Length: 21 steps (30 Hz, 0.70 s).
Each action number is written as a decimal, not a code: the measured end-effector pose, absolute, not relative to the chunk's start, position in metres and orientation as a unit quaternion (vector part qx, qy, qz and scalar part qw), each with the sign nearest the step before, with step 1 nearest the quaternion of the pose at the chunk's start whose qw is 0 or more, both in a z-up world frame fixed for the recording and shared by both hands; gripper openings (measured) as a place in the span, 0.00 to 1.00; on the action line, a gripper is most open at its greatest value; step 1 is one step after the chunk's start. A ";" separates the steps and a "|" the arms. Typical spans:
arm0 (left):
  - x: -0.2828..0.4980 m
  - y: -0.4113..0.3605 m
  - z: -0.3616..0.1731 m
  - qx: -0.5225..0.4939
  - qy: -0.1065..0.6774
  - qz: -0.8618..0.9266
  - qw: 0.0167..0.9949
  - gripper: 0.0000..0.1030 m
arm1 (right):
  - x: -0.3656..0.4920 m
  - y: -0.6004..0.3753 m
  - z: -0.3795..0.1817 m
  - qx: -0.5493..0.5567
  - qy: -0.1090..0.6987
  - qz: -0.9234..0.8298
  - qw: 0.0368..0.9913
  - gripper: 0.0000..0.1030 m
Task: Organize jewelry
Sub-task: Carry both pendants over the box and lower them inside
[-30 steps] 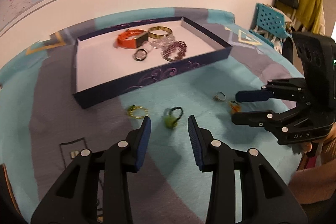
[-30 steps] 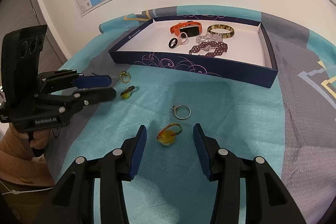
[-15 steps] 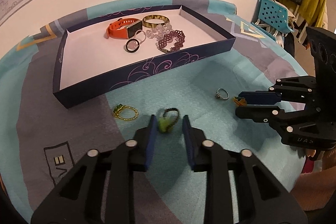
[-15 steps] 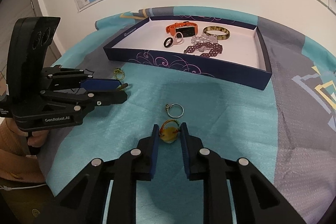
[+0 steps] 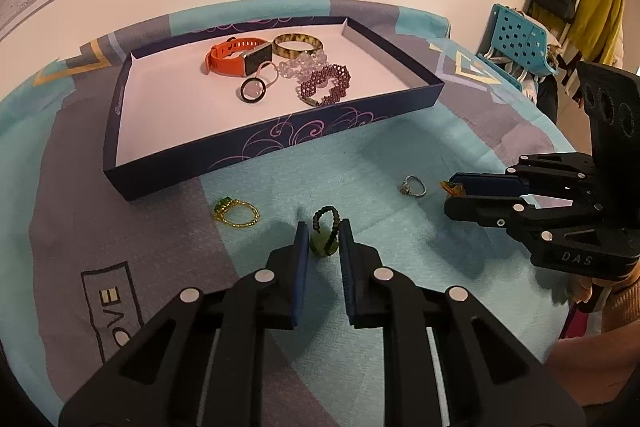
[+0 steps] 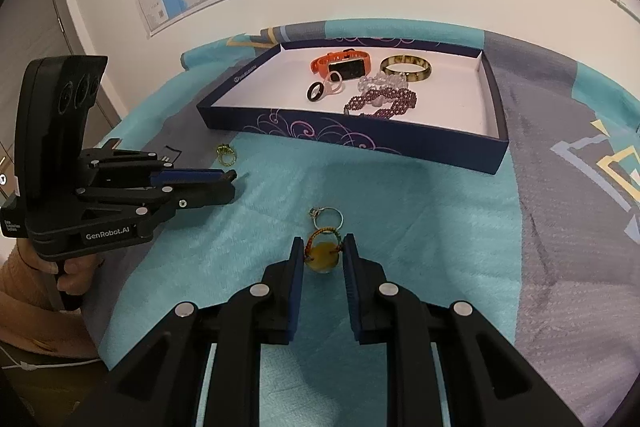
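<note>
My left gripper (image 5: 323,241) is shut on a green stone pendant (image 5: 322,245) with a dark bead loop, held just above the cloth. My right gripper (image 6: 322,259) is shut on a yellow stone pendant (image 6: 322,259) with a red-green cord loop. A silver ring (image 6: 328,215) lies just beyond it and also shows in the left wrist view (image 5: 413,185). A gold ring with a green stone (image 5: 235,211) lies left of the left gripper. The navy tray (image 5: 276,143) holds an orange watch (image 5: 236,57), a bangle (image 5: 298,45), a black ring (image 5: 253,91) and bead bracelets (image 5: 326,87).
The table wears a teal and grey cloth (image 5: 360,155). A wall with a map rises behind the tray. A teal crate (image 5: 520,43) and hanging clothes stand at the right. The person's hand (image 6: 68,273) grips the left tool.
Both grippers closed from wide open onto their pendants: left on the green one, right on the yellow one. Both have risen a little and the views have pulled back from the cloth.
</note>
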<state>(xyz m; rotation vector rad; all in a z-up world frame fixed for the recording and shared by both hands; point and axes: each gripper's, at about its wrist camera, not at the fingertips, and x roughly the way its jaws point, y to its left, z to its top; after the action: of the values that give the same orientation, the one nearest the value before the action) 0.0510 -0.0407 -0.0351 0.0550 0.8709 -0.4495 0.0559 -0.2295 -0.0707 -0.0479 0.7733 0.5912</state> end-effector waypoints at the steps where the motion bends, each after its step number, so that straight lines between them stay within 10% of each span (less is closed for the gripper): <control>1: 0.051 -0.040 -0.034 0.025 0.417 -0.216 0.883 0.15 | 0.056 -0.230 -0.070 -0.022 0.371 0.284 0.884 0.17; 21: 0.051 -0.035 -0.004 0.018 0.380 -0.219 0.898 0.15 | 0.066 -0.229 -0.047 -0.025 0.341 0.287 0.895 0.17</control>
<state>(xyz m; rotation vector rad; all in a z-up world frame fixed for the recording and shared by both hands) 0.0507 -0.0350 -0.0037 0.0378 0.7878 -0.4542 0.0661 -0.2285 -0.0475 -0.0521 0.7069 0.5943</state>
